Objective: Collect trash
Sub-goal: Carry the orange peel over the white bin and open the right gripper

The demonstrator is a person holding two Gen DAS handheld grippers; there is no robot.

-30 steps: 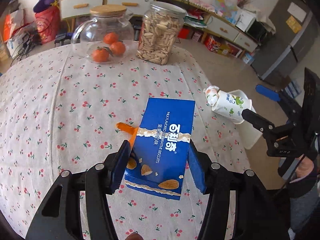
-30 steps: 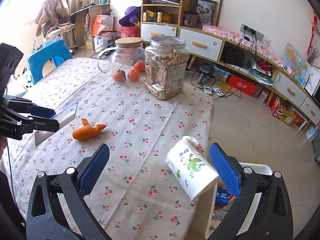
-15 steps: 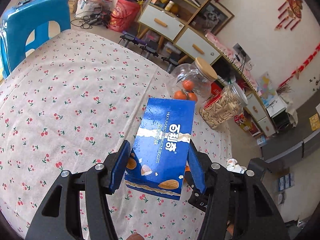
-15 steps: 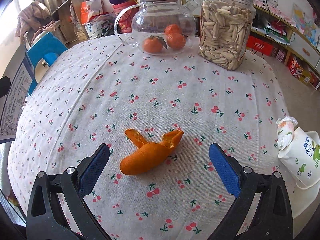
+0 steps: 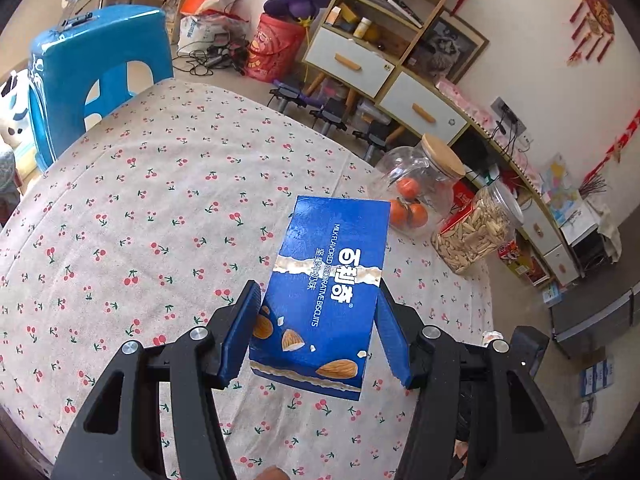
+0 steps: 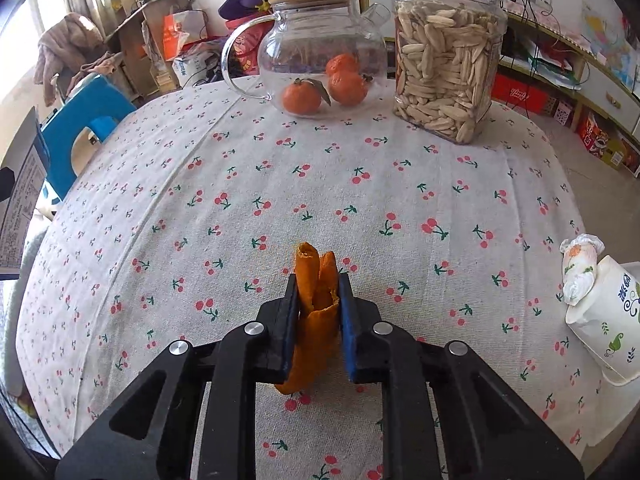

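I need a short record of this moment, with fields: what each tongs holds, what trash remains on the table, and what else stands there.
left tongs: shut on blue biscuit box
right tongs: just closed on orange peel
trash remaining: crumpled wrapper at table edge, beside white cup
other items: glass teapot with tangerines; seed jar

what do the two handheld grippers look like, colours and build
Both look alike. The left gripper and the right gripper each have a black, angular plastic frame with triangular cut-outs in the linkage arms, round silver bolts at the pivots, and two flat blue pads on the fingers; the pad edges look finely ribbed. No cables, sleeves or printed markings show.
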